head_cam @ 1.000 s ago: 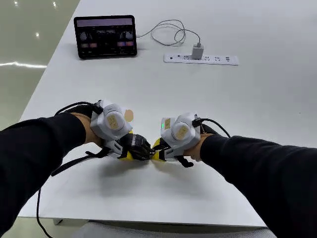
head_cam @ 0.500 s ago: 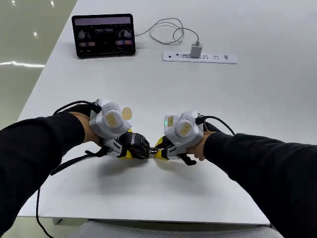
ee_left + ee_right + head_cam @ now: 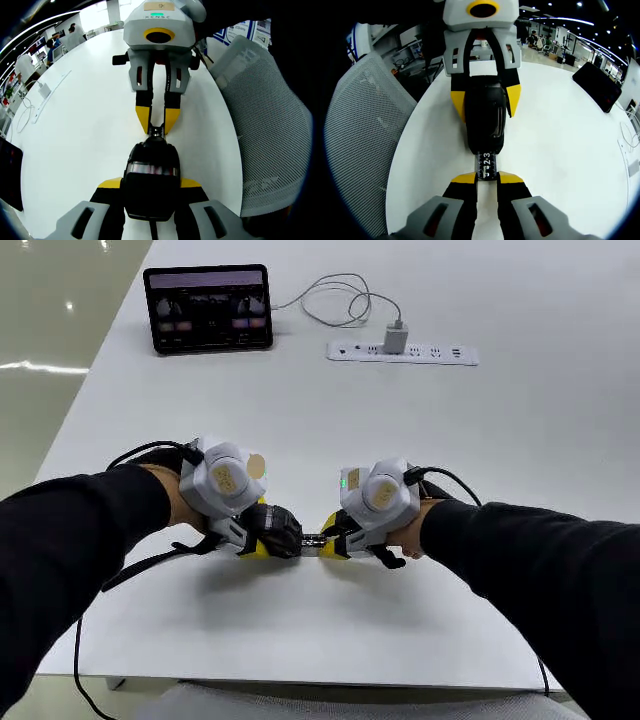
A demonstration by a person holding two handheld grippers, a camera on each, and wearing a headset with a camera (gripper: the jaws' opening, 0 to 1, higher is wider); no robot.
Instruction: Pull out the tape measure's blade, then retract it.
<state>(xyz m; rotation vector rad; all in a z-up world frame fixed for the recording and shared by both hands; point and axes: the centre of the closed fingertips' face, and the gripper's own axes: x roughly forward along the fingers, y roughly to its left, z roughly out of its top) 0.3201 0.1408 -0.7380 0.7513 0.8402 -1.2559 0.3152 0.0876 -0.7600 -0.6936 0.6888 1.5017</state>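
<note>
Now left hand-held gripper tight on tape measure, right on blade "2 3".

An open-plan office or lab around me, my long white table, a tablet and a power strip on it, a grey mesh chair beside me, people at far desks, glossy floor

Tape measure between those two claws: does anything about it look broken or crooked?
Nothing stands out. The left claw grips the black tape measure, the right claw pinches the blade at its tip, and the short stretch pulled out runs straight between them.
</note>
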